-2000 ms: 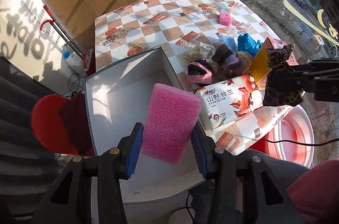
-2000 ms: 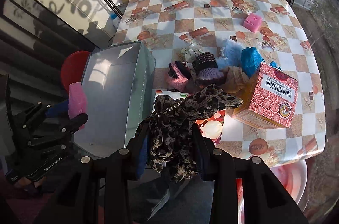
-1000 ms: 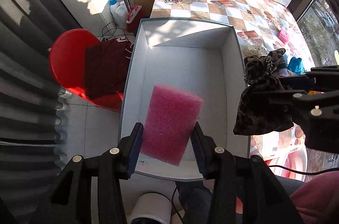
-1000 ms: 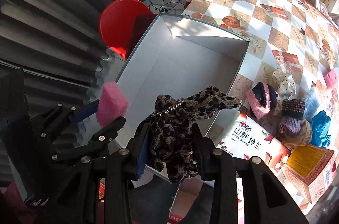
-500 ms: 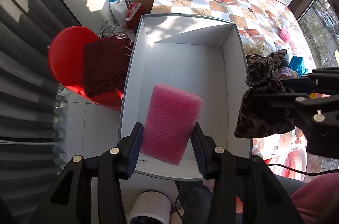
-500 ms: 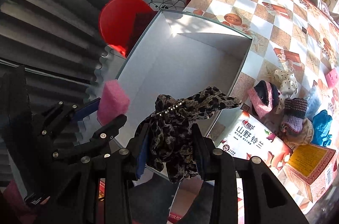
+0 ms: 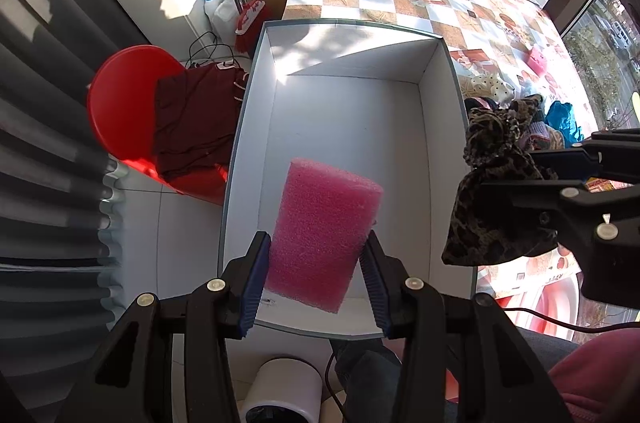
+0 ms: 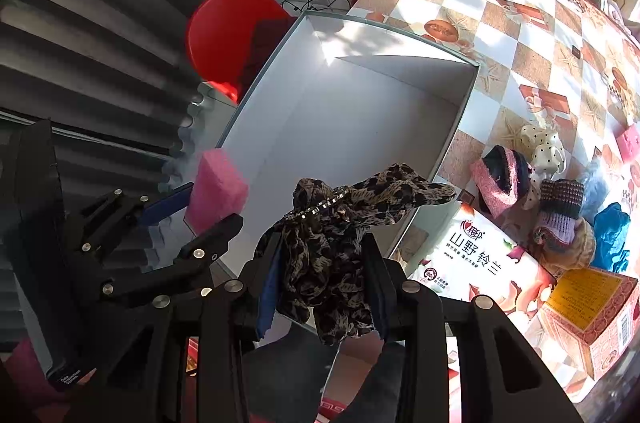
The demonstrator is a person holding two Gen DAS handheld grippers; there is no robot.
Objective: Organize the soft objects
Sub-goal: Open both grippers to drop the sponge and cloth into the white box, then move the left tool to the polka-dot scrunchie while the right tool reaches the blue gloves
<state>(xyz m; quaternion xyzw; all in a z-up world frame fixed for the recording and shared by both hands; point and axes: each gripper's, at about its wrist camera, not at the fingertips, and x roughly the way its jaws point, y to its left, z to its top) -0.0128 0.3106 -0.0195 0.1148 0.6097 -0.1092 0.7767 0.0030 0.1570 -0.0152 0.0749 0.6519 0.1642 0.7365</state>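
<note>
White box [image 7: 348,127] seen with nothing inside, pink sponge [image 7: 324,235] clamped in left gripper [image 7: 314,277] above its near end, leopard-print cloth [image 8: 332,255] pinched in right gripper [image 8: 324,287] beside box's right wall, soft items piled on checkered table [image 8: 520,35].

The right gripper [image 8: 322,283] clamps a leopard-print scarf [image 8: 340,223] above the white box's [image 8: 280,79] near edge. At left, the left gripper [image 8: 200,211] holds a pink sponge [image 8: 216,189] over the box's rim.
</note>
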